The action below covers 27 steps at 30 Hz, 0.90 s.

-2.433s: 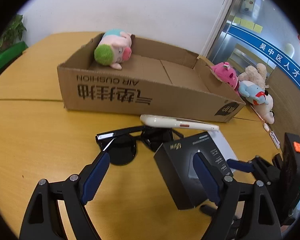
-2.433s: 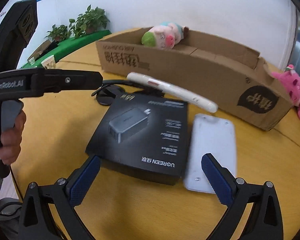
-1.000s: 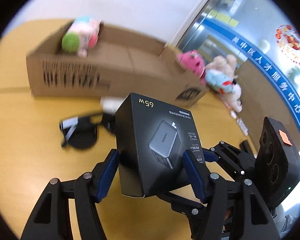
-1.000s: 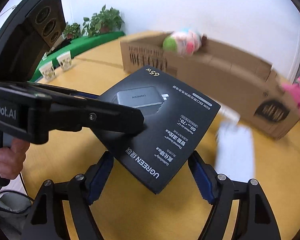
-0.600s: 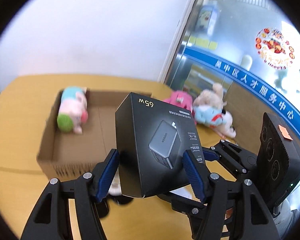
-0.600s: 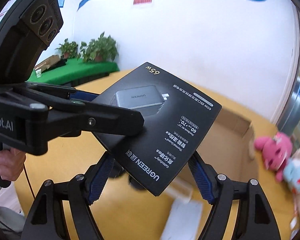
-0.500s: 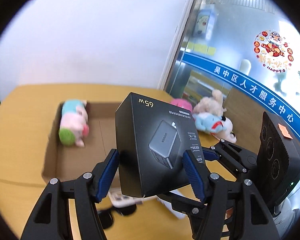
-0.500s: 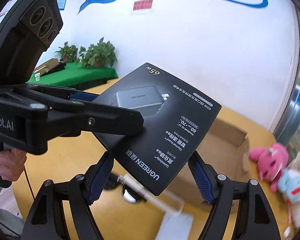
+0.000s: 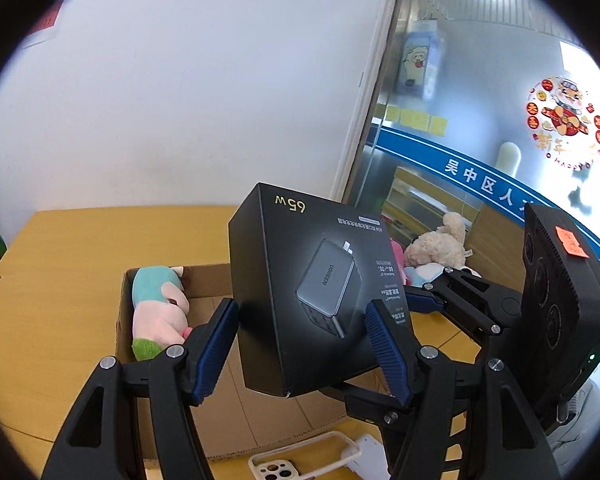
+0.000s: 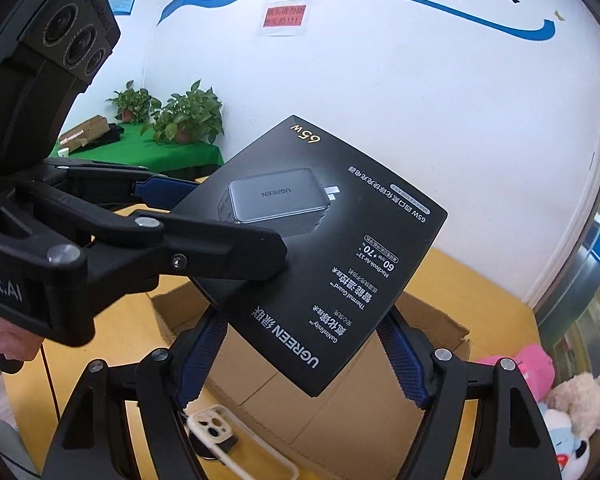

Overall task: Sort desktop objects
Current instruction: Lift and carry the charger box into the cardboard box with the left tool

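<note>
A black charger box (image 9: 300,288) marked 65W is held in the air by both grippers. My left gripper (image 9: 304,344) is shut on its two sides, and my right gripper (image 10: 300,356) is shut on it too (image 10: 320,248). The box hangs above the open cardboard box (image 9: 204,400), which also shows in the right wrist view (image 10: 340,420). A pink and green plush pig (image 9: 156,312) lies inside the cardboard box at its left end.
A cream phone case (image 9: 300,460) lies on the wooden table (image 9: 48,320) in front of the cardboard box, also seen from the right (image 10: 216,428). Plush toys (image 9: 436,248) sit at the table's right (image 10: 560,400). Potted plants (image 10: 180,120) stand far left.
Both grippers closed on the charger box and lifted it off the table. It has risen well above the table and now hangs over the cardboard box.
</note>
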Each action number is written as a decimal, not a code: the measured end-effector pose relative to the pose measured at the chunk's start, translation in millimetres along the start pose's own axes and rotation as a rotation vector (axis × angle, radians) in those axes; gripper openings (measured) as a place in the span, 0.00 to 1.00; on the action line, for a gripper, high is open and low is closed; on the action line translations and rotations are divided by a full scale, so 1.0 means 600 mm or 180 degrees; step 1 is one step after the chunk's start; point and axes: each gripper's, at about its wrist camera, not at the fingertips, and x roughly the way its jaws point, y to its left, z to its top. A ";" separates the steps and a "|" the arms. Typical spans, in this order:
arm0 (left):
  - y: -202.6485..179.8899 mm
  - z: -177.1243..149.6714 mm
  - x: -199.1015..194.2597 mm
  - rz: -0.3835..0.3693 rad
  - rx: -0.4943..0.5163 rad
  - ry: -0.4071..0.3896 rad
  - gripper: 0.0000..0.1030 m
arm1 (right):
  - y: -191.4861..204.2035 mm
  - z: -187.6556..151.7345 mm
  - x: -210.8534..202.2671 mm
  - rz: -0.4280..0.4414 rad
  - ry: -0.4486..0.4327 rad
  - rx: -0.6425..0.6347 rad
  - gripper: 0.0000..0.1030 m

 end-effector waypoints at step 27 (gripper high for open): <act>0.160 0.021 0.356 0.0159 -0.0439 0.0963 0.63 | -0.199 -0.034 0.368 0.0231 0.0861 0.0205 0.73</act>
